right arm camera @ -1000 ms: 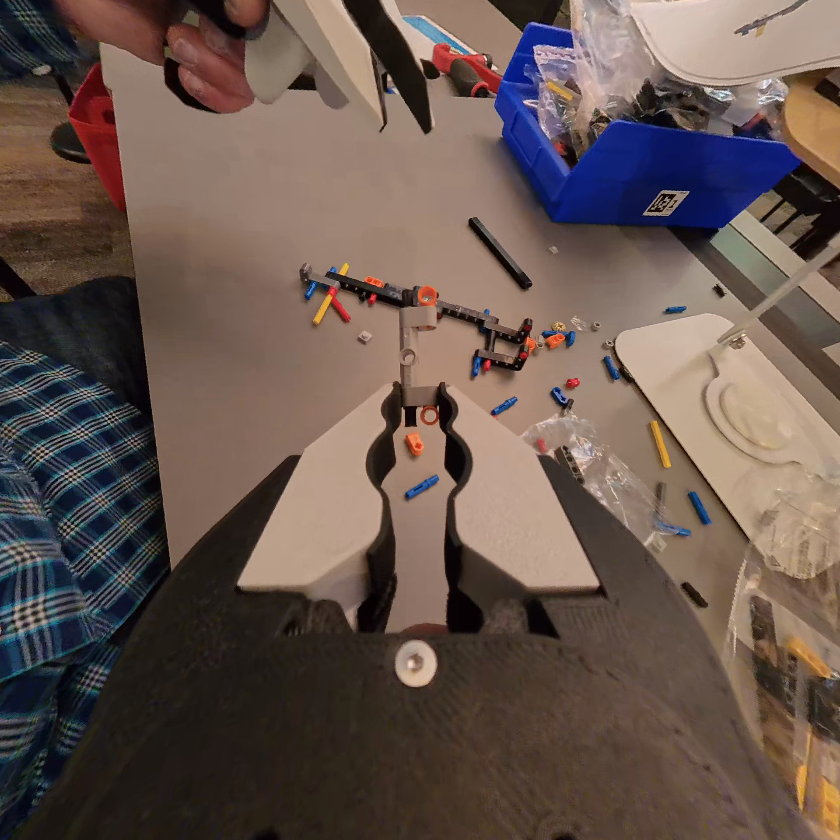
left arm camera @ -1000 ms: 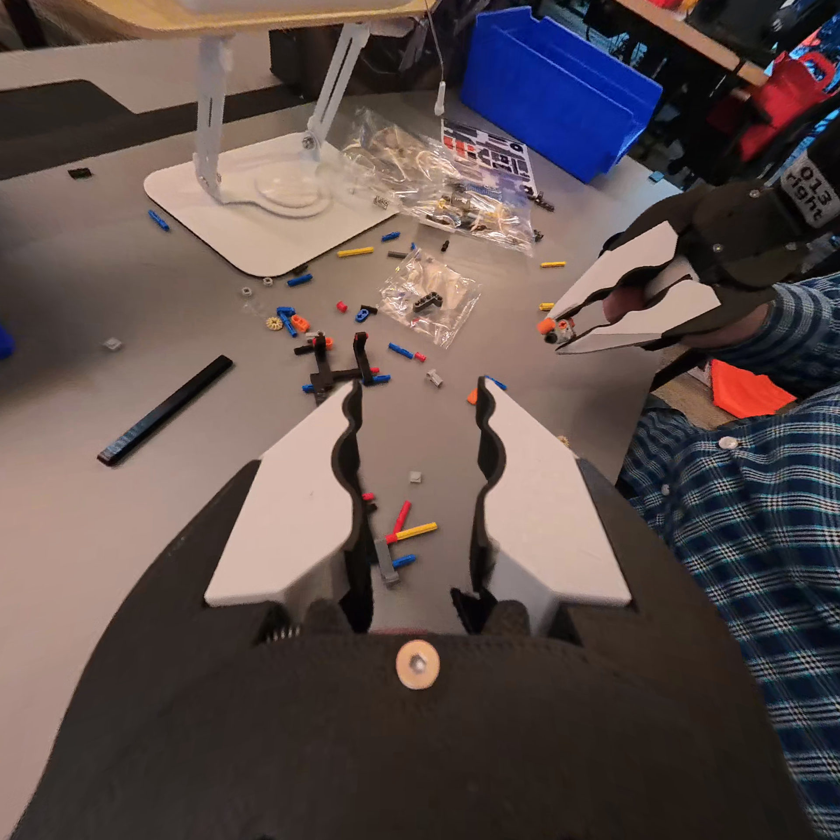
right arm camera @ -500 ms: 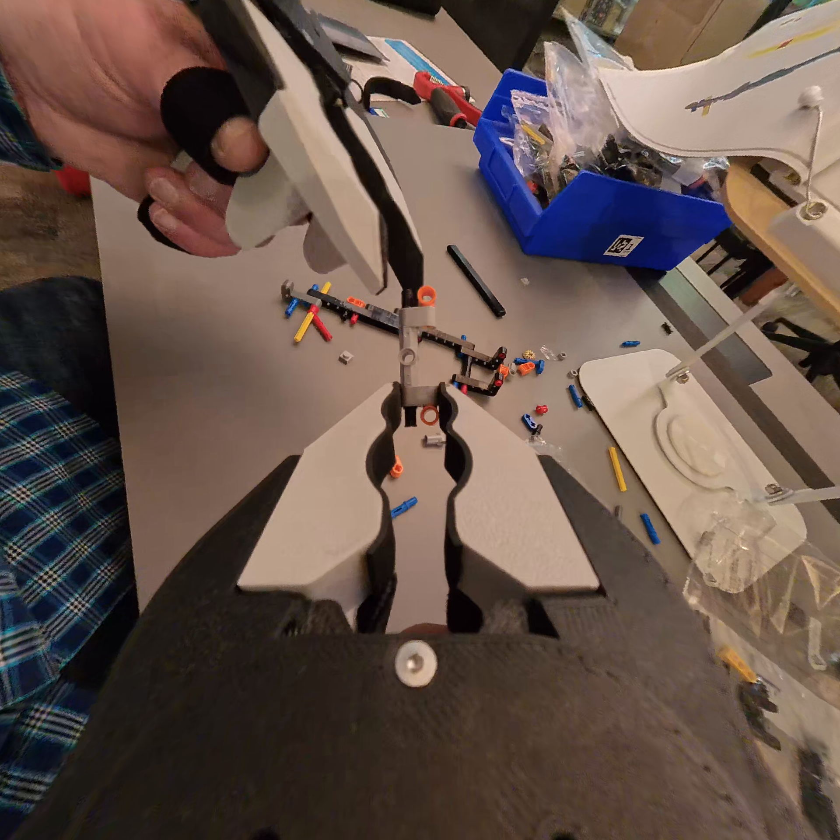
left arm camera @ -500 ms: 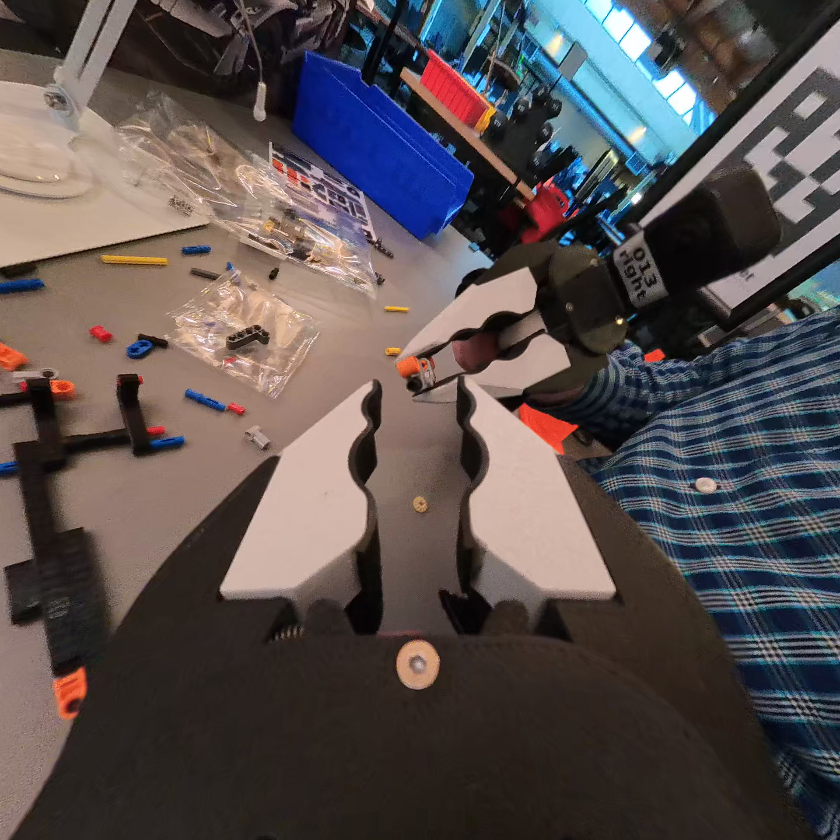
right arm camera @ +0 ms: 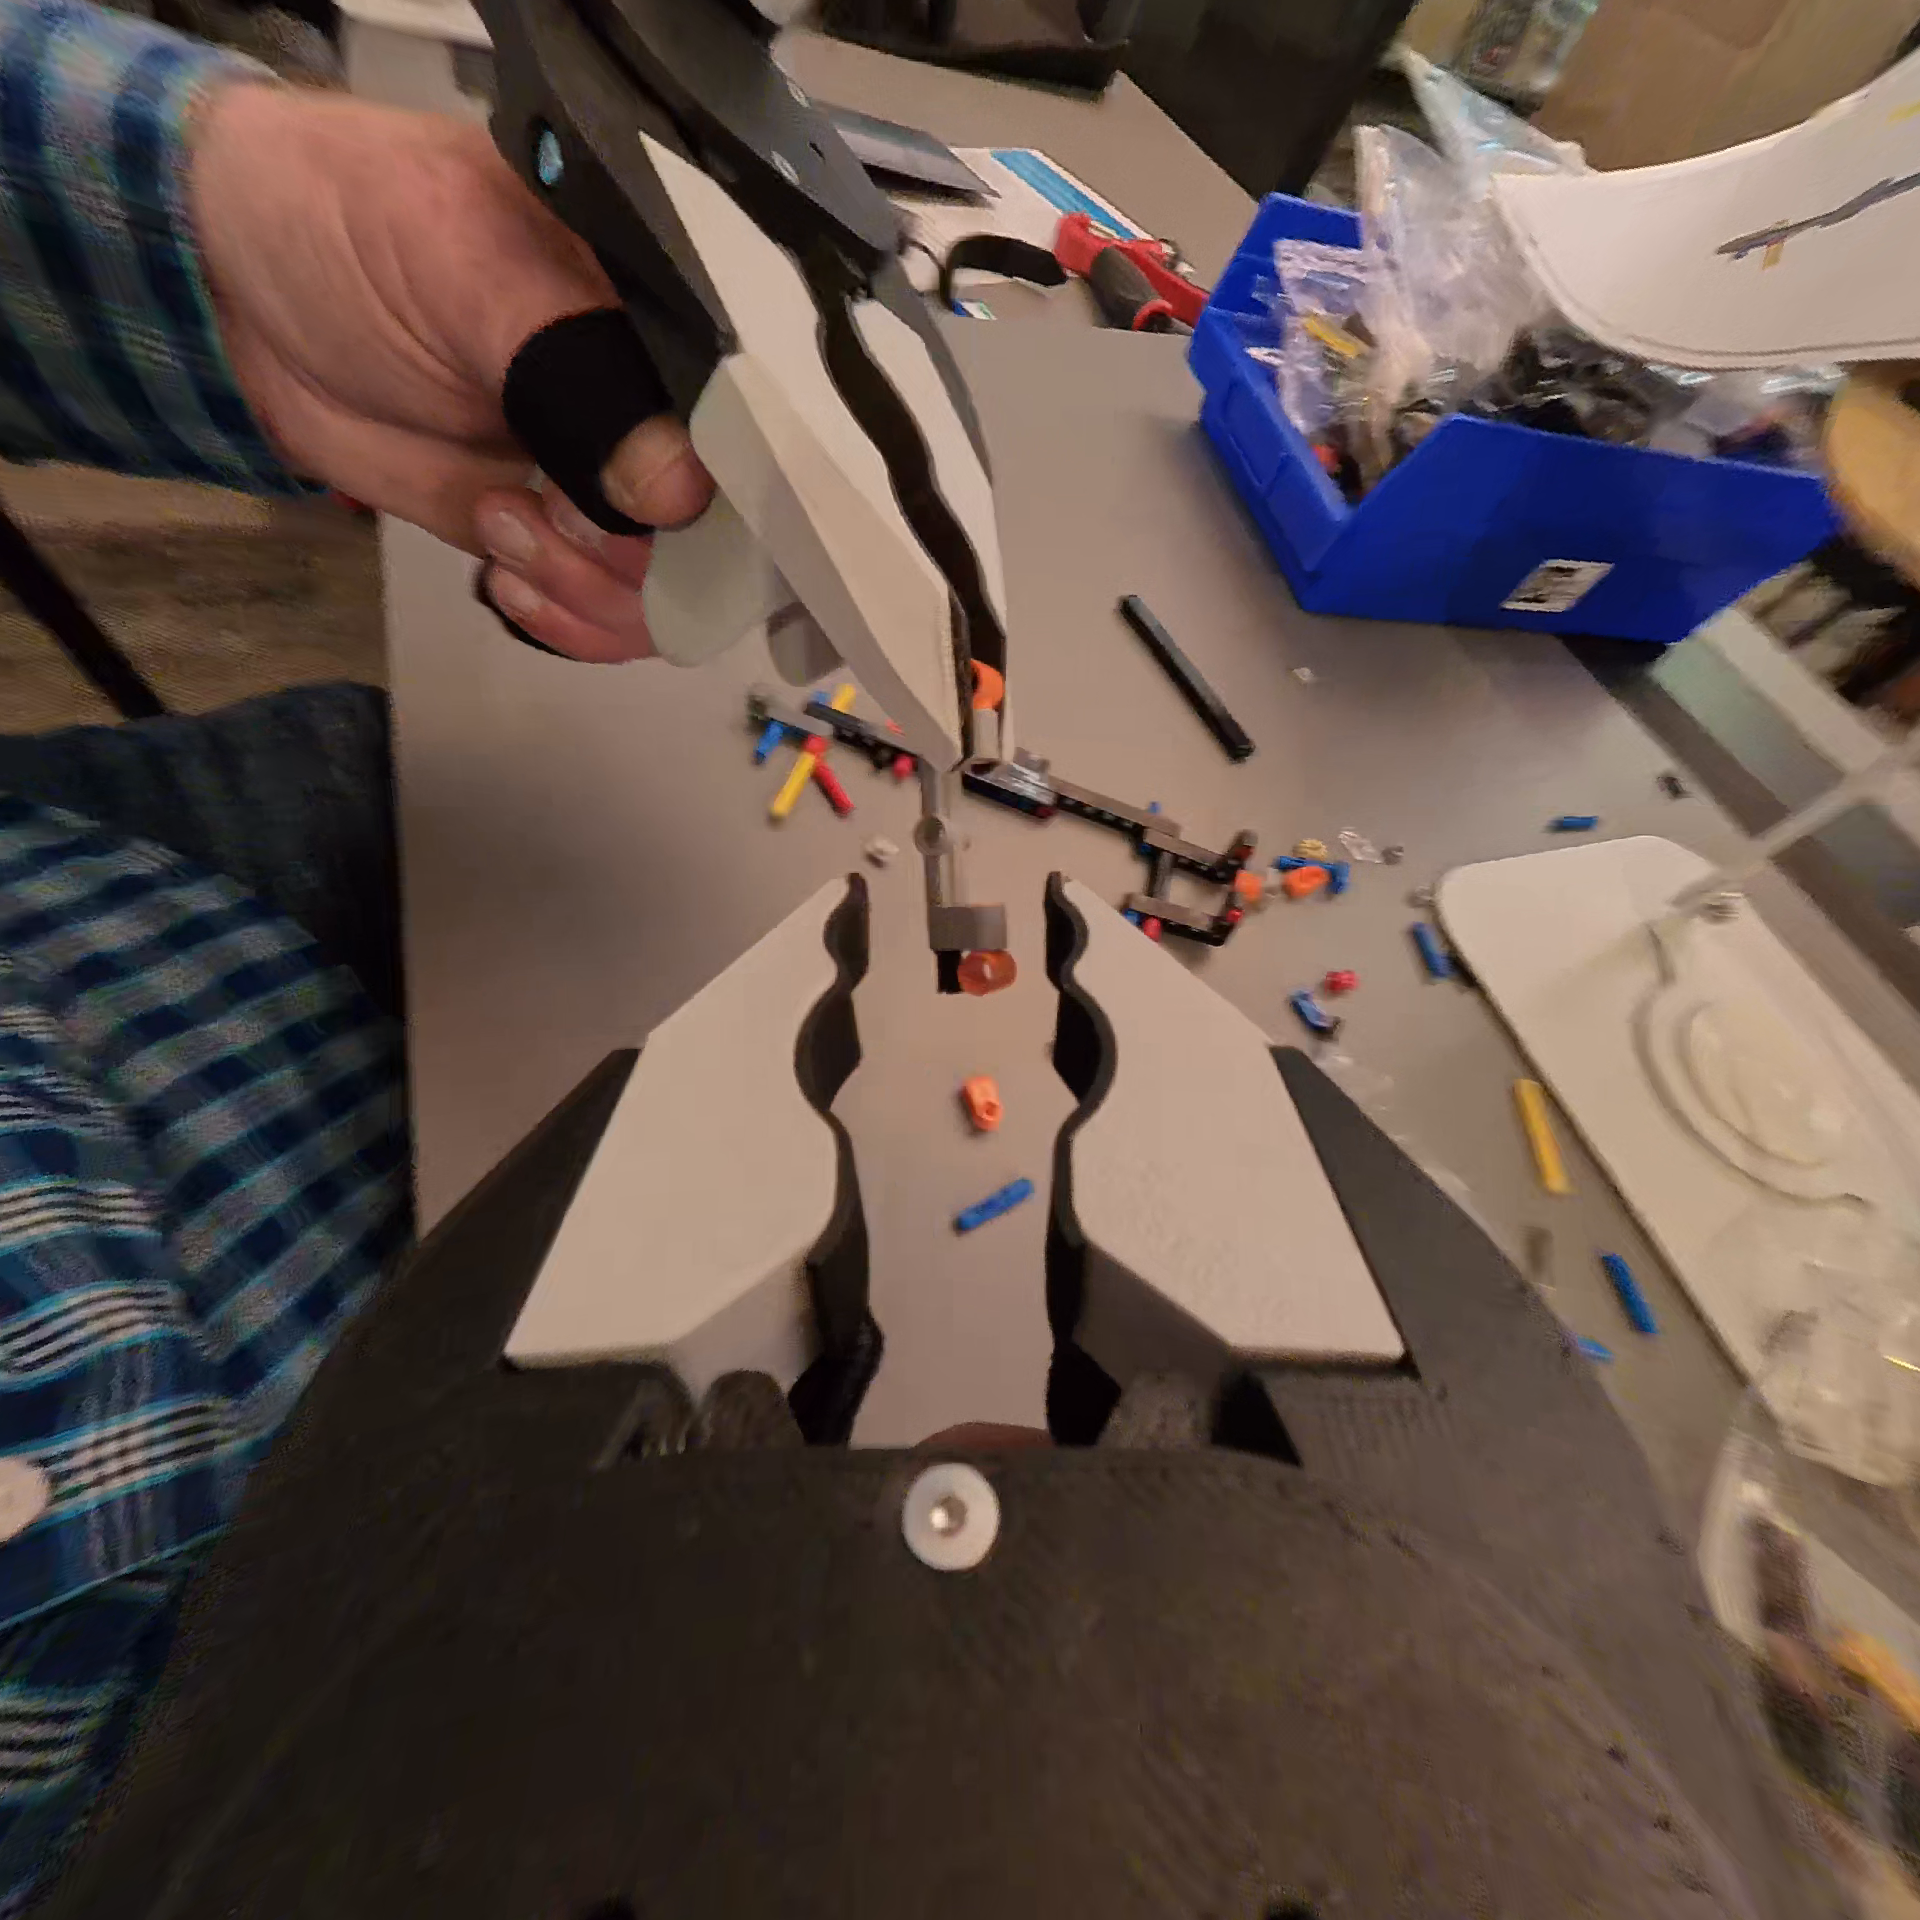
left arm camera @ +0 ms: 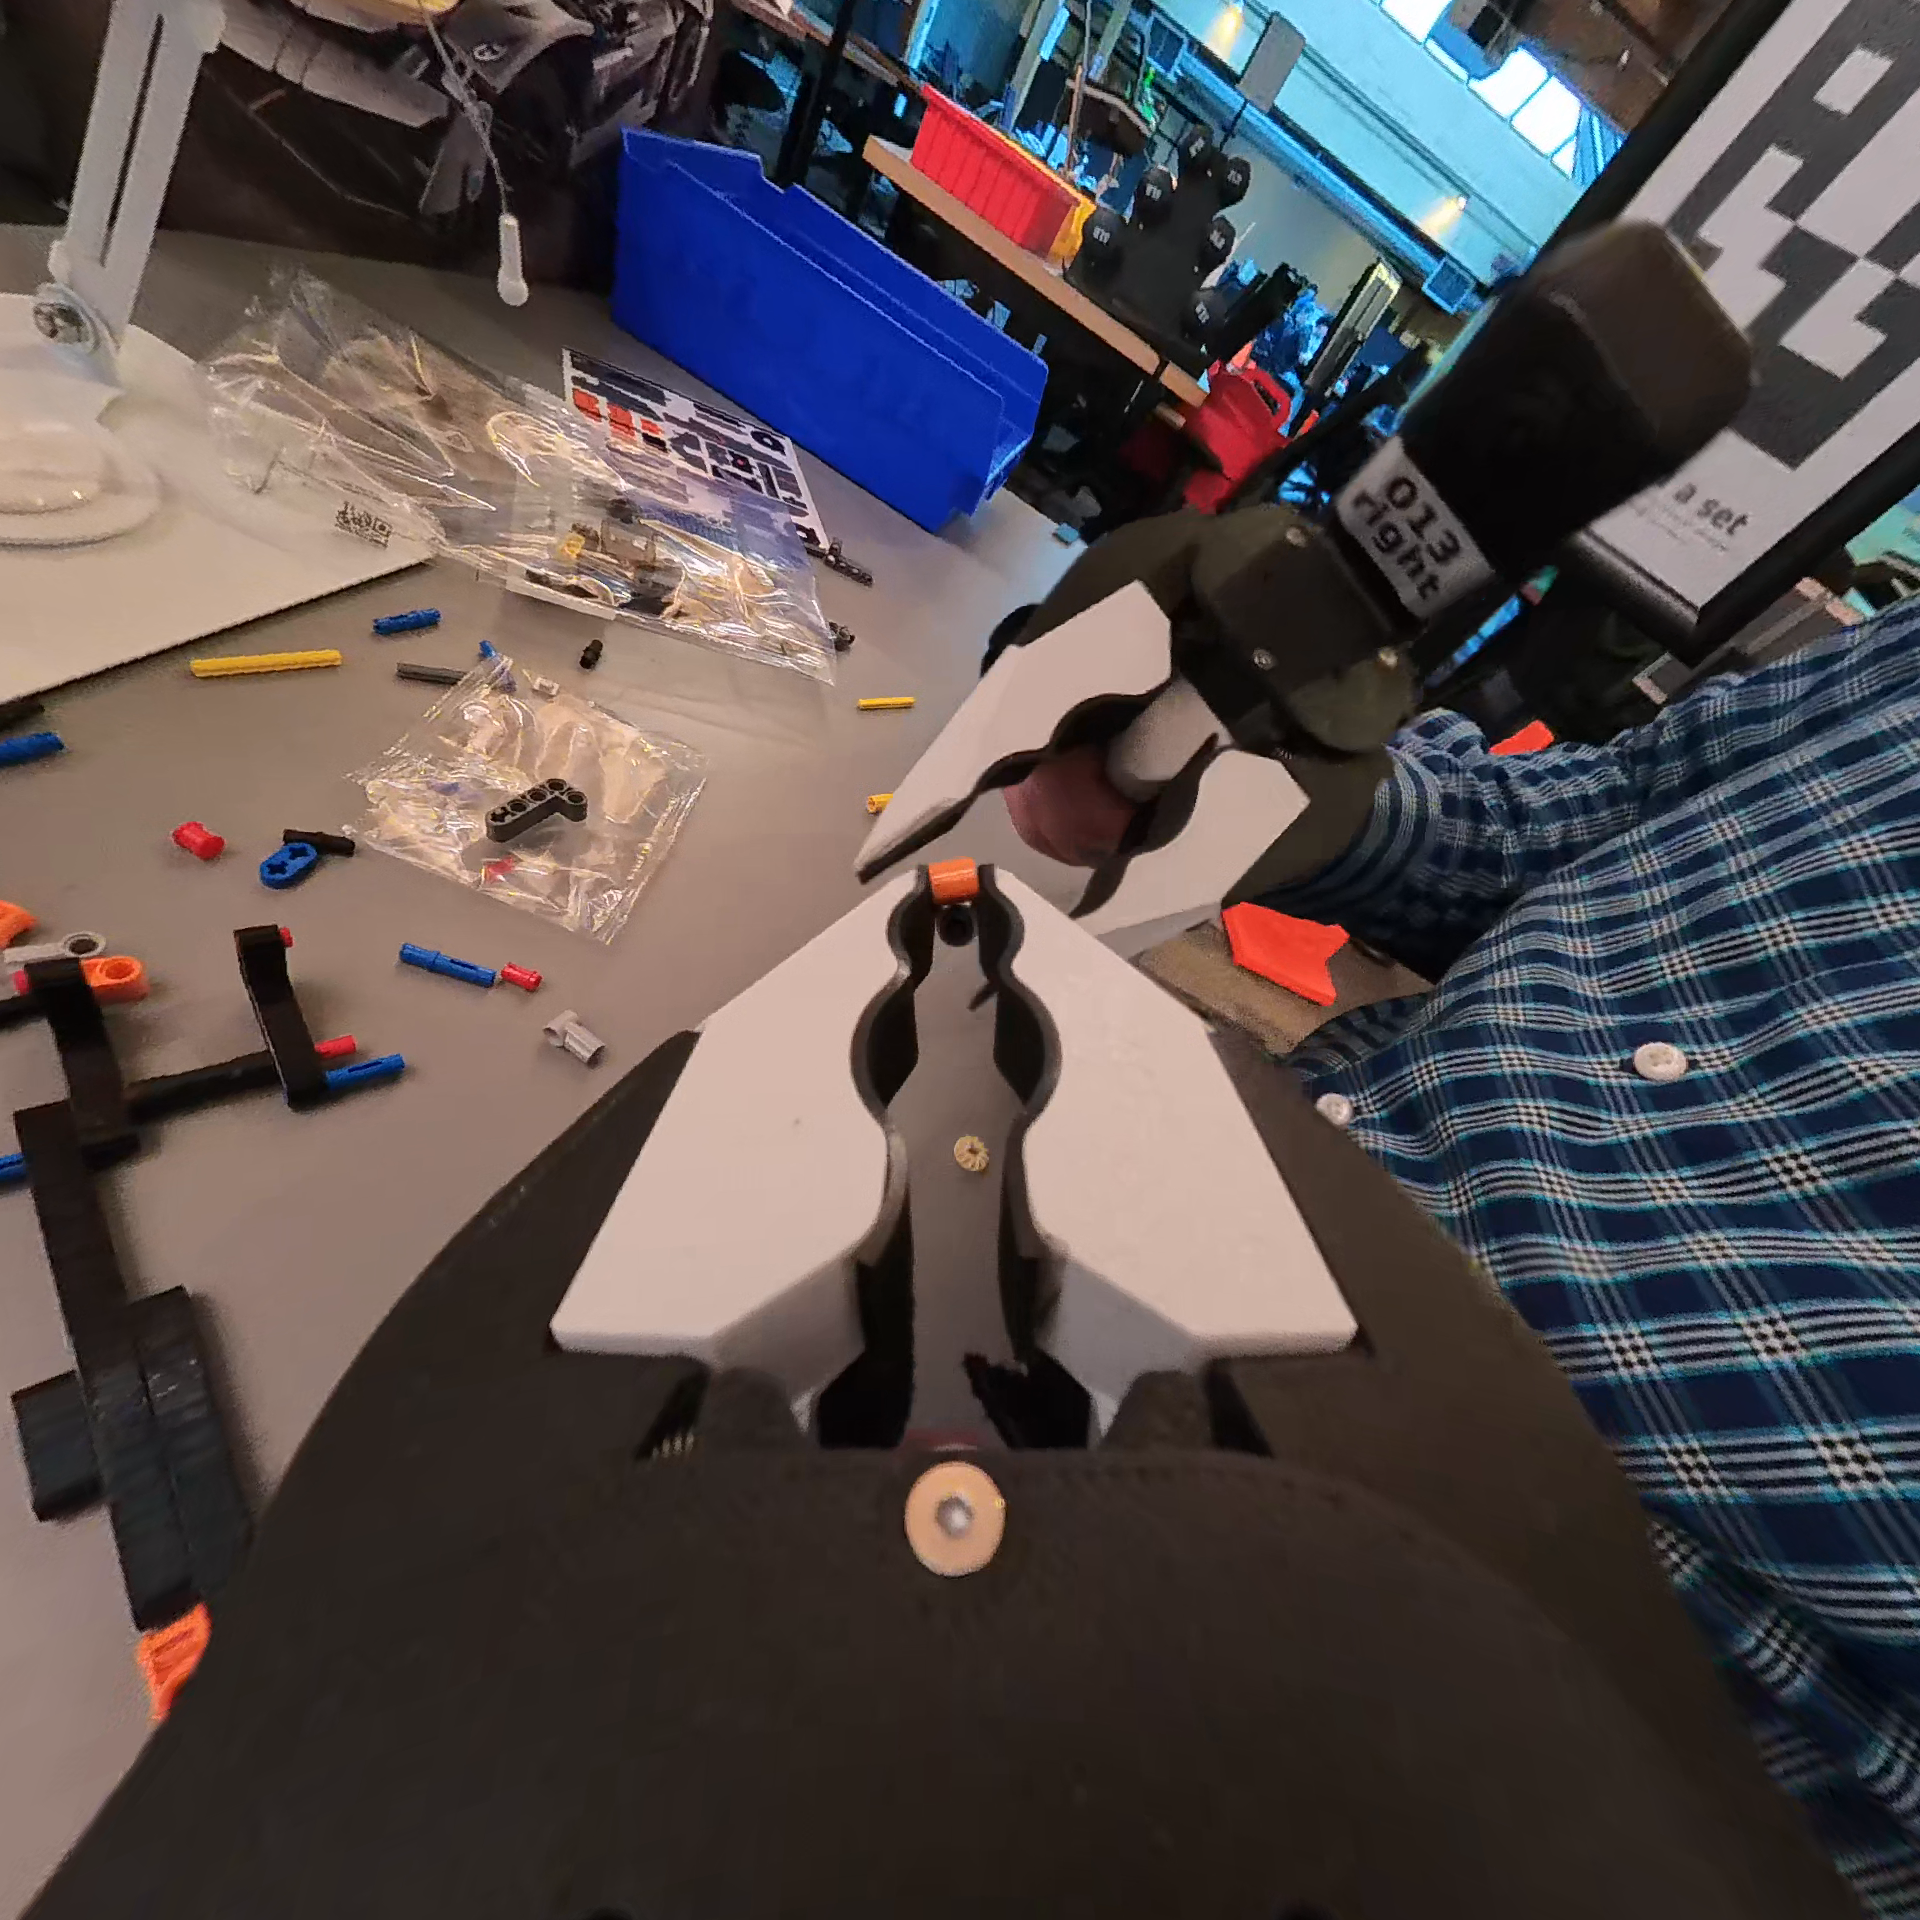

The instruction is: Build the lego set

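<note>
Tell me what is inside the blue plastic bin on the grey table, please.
The blue plastic bin holds crumpled clear plastic bags of small dark and coloured pieces. Its bottom is covered by them, and a white curved sheet overhangs it.

Each claw [left arm camera: 951,883] has pale grey wedge fingers [right arm camera: 717,1174] with wavy black inner pads, a black textured body and one silver screw [right arm camera: 948,1522]. The person wears a blue plaid shirt sleeve [left arm camera: 1662,1143].

Blue bin [left arm camera: 821,343], white stand base [right arm camera: 1704,1091]
</note>
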Available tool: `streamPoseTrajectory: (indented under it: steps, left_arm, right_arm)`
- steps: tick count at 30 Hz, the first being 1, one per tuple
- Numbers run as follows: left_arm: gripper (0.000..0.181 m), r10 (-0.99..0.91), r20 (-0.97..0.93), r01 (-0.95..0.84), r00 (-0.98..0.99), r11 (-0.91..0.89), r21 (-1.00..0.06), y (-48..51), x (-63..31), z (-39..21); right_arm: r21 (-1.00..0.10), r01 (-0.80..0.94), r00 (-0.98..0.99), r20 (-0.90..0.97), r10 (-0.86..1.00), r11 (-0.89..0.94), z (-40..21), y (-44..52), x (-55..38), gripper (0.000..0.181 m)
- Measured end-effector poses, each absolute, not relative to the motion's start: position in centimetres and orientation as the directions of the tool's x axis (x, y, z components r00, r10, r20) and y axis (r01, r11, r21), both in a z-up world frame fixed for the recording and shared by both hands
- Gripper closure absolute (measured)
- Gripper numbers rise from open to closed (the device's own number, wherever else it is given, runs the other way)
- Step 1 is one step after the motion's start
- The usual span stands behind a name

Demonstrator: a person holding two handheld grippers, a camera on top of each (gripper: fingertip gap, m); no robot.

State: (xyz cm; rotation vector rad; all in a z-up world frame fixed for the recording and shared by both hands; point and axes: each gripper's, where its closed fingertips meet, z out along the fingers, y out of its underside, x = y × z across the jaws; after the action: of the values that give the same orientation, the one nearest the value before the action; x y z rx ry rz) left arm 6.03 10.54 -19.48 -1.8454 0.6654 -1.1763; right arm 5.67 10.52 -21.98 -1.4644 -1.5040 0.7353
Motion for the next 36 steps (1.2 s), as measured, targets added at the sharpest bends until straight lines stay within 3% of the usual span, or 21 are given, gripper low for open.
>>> streamPoseTrajectory:
  steps: [1, 9, 13, 36]
  left_arm:
    - [0.176, -0.783, 0.457, -0.013, 0.422, -0.509, -0.861, 10.4, 6.0, -19.5]
    - [0.176, -0.860, 0.367, -0.120, 0.354, -0.431, -0.894, 8.9, 6.1, -19.5]
    - [0.176, -0.901, 0.320, -0.161, 0.292, -0.376, -0.912, 7.7, 6.8, -19.3]
    - [0.176, -0.879, 0.378, -0.061, 0.290, -0.411, -0.910, 9.6, 5.7, -18.9]
  right_arm:
    - [-0.896, 0.435, 0.073, 0.135, 0.988, 0.091, -22.0, 10.2, 5.6, 0.147]
    - [-0.908, 0.372, -0.108, -0.249, 0.962, -0.193, -21.6, 7.7, 5.5, 0.154]
    - [-0.898, 0.352, -0.170, -0.338, 0.926, -0.264, -21.3, 6.8, 5.4, 0.174]
    - [-0.900, 0.287, -0.156, -0.381, 0.911, -0.327, -20.0, 8.9, 4.6, 0.176]
